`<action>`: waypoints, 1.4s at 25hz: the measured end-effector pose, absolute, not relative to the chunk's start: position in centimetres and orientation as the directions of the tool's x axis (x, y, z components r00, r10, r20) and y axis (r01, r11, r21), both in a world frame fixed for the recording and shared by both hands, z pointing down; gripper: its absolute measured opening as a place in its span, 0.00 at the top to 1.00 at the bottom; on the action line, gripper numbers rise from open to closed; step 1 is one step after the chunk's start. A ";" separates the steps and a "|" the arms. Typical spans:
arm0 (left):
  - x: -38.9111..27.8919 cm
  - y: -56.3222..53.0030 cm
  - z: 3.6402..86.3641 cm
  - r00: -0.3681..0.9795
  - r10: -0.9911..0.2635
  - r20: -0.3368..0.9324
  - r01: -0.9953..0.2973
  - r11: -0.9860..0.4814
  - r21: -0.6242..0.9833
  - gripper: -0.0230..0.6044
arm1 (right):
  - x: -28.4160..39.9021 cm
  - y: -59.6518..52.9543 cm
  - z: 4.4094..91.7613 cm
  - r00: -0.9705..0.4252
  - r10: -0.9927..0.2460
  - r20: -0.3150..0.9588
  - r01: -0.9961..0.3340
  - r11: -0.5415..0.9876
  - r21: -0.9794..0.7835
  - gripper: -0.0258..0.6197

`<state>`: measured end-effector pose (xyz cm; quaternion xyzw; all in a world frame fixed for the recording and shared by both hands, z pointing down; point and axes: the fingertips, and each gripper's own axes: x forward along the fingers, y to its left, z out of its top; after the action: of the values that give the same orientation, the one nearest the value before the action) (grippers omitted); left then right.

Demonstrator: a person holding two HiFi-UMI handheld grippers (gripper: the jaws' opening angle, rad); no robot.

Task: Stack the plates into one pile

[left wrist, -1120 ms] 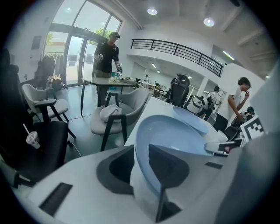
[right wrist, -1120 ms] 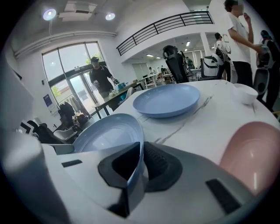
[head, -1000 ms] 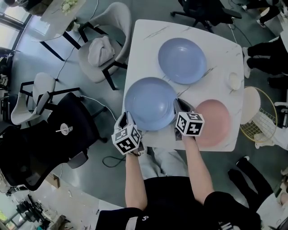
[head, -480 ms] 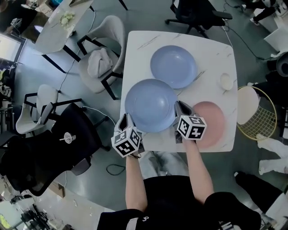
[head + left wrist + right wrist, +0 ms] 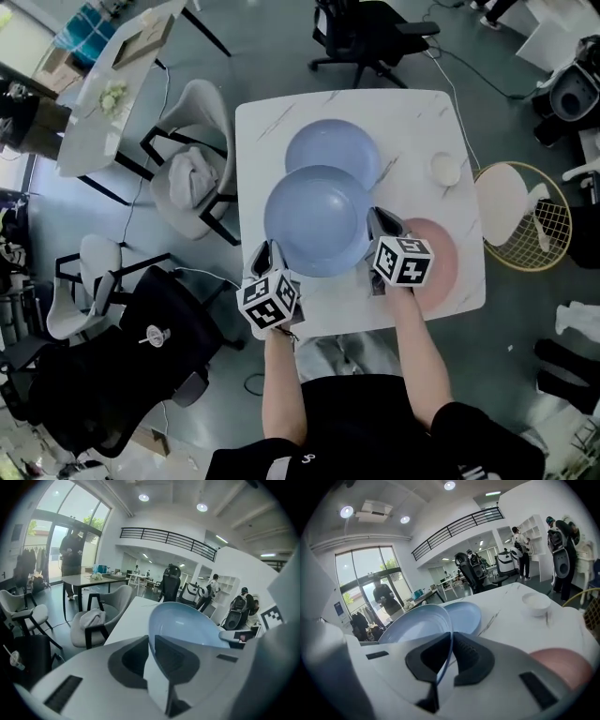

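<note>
**A:** First entry?

**B:** One pale blue plate [image 5: 317, 220]: round, shallow, plain, with a thin rim. It is held clear of the white marbled table [image 5: 267, 117]. Seen from above, its far edge overlaps the second blue plate [image 5: 333, 145], which lies flat.

**A:** Grip?

**B:** The left gripper [image 5: 265, 253] pinches the left rim. Its jaws have just eased a little wider, with the rim between the pads. The right gripper [image 5: 378, 222] is clamped on the right rim.

**A:** Remaining stock?

**B:** One pink plate [image 5: 441, 258] at the table's near right, and one small white bowl [image 5: 446, 169] beyond it.
</note>
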<state>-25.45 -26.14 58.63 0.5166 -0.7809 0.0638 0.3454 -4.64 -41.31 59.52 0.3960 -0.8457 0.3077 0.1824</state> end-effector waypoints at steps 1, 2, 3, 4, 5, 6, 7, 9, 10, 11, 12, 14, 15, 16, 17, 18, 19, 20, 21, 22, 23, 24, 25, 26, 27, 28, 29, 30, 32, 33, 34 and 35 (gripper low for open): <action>-25.5 -27.2 58.7 -0.212 -0.767 0.606 -0.859 0.442 0.258 0.87 | -4.4 -42.0 59.5 -0.610 -0.567 0.554 -0.790 0.487 -0.371 0.92; -25.5 -28.4 58.6 -0.196 -0.771 0.606 -0.869 0.423 0.258 0.87 | -4.2 -42.8 59.4 -0.599 -0.576 0.556 -0.799 0.476 -0.367 0.92; -25.6 -29.6 58.6 -0.178 -0.776 0.605 -0.880 0.401 0.255 0.87 | -4.1 -43.5 59.3 -0.588 -0.587 0.556 -0.807 0.465 -0.364 0.92; -25.7 -30.8 58.7 -0.160 -0.779 0.606 -0.891 0.378 0.252 0.87 | -3.9 -44.3 59.4 -0.577 -0.597 0.557 -0.815 0.454 -0.358 0.92; -25.8 -31.9 58.9 -0.141 -0.782 0.607 -0.901 0.356 0.249 0.87 | -3.8 -45.0 59.5 -0.566 -0.606 0.560 -0.824 0.445 -0.352 0.92; -25.9 -32.9 59.1 -0.123 -0.784 0.609 -0.909 0.336 0.249 0.87 | -3.7 -45.6 59.6 -0.554 -0.614 0.562 -0.832 0.437 -0.343 0.92; -26.1 -34.0 59.3 -0.107 -0.786 0.609 -0.915 0.317 0.249 0.87 | -3.7 -46.3 59.8 -0.543 -0.621 0.565 -0.839 0.429 -0.335 0.91; -26.6 -36.0 59.6 -0.080 -0.789 0.609 -0.927 0.283 0.245 0.86 | -3.9 -47.6 60.2 -0.523 -0.632 0.572 -0.852 0.414 -0.321 0.91; -26.8 -37.0 59.7 -0.066 -0.791 0.609 -0.933 0.266 0.243 0.86 | -3.9 -48.2 60.4 -0.512 -0.637 0.576 -0.858 0.406 -0.314 0.91; -26.9 -38.0 59.9 -0.052 -0.792 0.609 -0.938 0.248 0.243 0.86 | -3.9 -48.9 60.6 -0.500 -0.641 0.582 -0.865 0.397 -0.306 0.91; -27.0 -39.0 60.0 -0.037 -0.793 0.608 -0.942 0.232 0.244 0.86 | -3.9 -49.5 60.9 -0.489 -0.645 0.588 -0.872 0.389 -0.298 0.91; -27.2 -40.8 60.4 -0.008 -0.792 0.610 -0.947 0.202 0.250 0.86 | -3.9 -50.8 61.4 -0.465 -0.649 0.602 -0.884 0.375 -0.279 0.90; -27.4 -41.7 60.6 0.005 -0.792 0.611 -0.949 0.188 0.252 0.86 | -4.0 -51.4 61.6 -0.454 -0.651 0.608 -0.890 0.367 -0.271 0.90; -27.5 -42.5 60.8 0.016 -0.791 0.611 -0.951 0.176 0.253 0.86 | -4.0 -52.0 61.8 -0.444 -0.653 0.613 -0.895 0.360 -0.265 0.90; -27.7 -43.3 61.0 0.024 -0.790 0.612 -0.953 0.166 0.252 0.86 | -4.1 -52.5 62.0 -0.435 -0.655 0.618 -0.899 0.353 -0.259 0.90; -27.8 -44.0 61.3 0.032 -0.789 0.614 -0.955 0.158 0.252 0.86 | -4.2 -53.0 62.2 -0.427 -0.656 0.623 -0.903 0.348 -0.253 0.90; -28.0 -44.6 61.6 0.039 -0.786 0.618 -0.955 0.151 0.253 0.86 | -4.3 -53.5 62.4 -0.419 -0.656 0.627 -0.906 0.344 -0.246 0.90; -28.1 -45.1 61.9 0.047 -0.782 0.622 -0.956 0.145 0.255 0.86 | -4.4 -54.0 62.6 -0.412 -0.656 0.632 -0.909 0.340 -0.240 0.90; -28.1 -45.6 62.2 0.056 -0.777 0.627 -0.956 0.138 0.257 0.85 | -4.4 -54.4 62.7 -0.405 -0.657 0.636 -0.912 0.336 -0.234 0.90; -28.2 -46.0 62.5 0.065 -0.774 0.629 -0.957 0.131 0.260 0.85 | -4.4 -54.6 62.9 -0.397 -0.657 0.641 -0.916 0.332 -0.228 0.90; -28.2 -46.4 62.7 0.073 -0.775 0.628 -0.957 0.123 0.263 0.85 | -4.4 -54.8 63.2 -0.388 -0.657 0.646 -0.919 0.327 -0.220 0.90; -28.2 -46.7 62.8 0.081 -0.779 0.622 -0.957 0.114 0.267 0.85 | -4.4 -54.9 63.5 -0.378 -0.659 0.650 -0.923 0.323 -0.210 0.90; -28.3 -47.0 62.8 0.088 -0.784 0.615 -0.957 0.105 0.270 0.85 | -4.3 -55.0 63.7 -0.368 -0.661 0.654 -0.927 0.319 -0.199 0.89; -28.3 -47.4 62.9 0.093 -0.787 0.610 -0.958 0.096 0.270 0.85 | -4.4 -55.1 63.9 -0.358 -0.664 0.656 -0.930 0.317 -0.187 0.89; -28.4 -47.6 63.0 0.098 -0.787 0.610 -0.960 0.088 0.267 0.85 | -4.4 -55.3 64.1 -0.351 -0.666 0.658 -0.932 0.317 -0.176 0.89; -28.4 -47.8 63.1 0.102 -0.783 0.613 -0.962 0.080 0.262 0.85 | -4.4 -55.4 64.3 -0.346 -0.666 0.660 -0.933 0.318 -0.167 0.89; -28.3 -47.9 63.3 0.107 -0.778 0.618 -0.964 0.072 0.258 0.84 | -4.5 -55.4 64.4 -0.345 -0.666 0.662 -0.933 0.322 -0.162 0.88; -28.3 -48.0 63.5 0.113 -0.774 0.624 -0.965 0.064 0.254 0.82 | -4.7 -55.4 64.4 -0.345 -0.666 0.662 -0.932 0.328 -0.156 0.86; -28.3 -48.0 63.7 0.119 -0.768 0.630 -0.967 0.054 0.248 0.71 | -4.9 -55.3 64.4 -0.342 -0.671 0.658 -0.931 0.337 -0.139 0.81; -28.3 -48.0 63.6 0.116 -0.767 0.631 -0.969 0.052 0.242 0.68 | -4.9 -55.3 64.4 -0.337 -0.675 0.656 -0.932 0.337 -0.131 0.77; -28.4 -48.0 63.5 0.112 -0.768 0.631 -0.971 0.050 0.233 0.68 | -4.8 -55.3 64.5 -0.332 -0.676 0.658 -0.934 0.335 -0.126 0.73; -28.5 -48.0 63.5 0.107 -0.767 0.633 -0.974 0.048 0.223 0.68 | -4.8 -55.3 64.7 -0.328 -0.673 0.663 -0.935 0.332 -0.125 0.72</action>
<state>-28.47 -47.99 63.47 0.6709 -0.6487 0.1607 0.3214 -4.82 -55.27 64.66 0.5192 -0.7741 0.2541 0.2581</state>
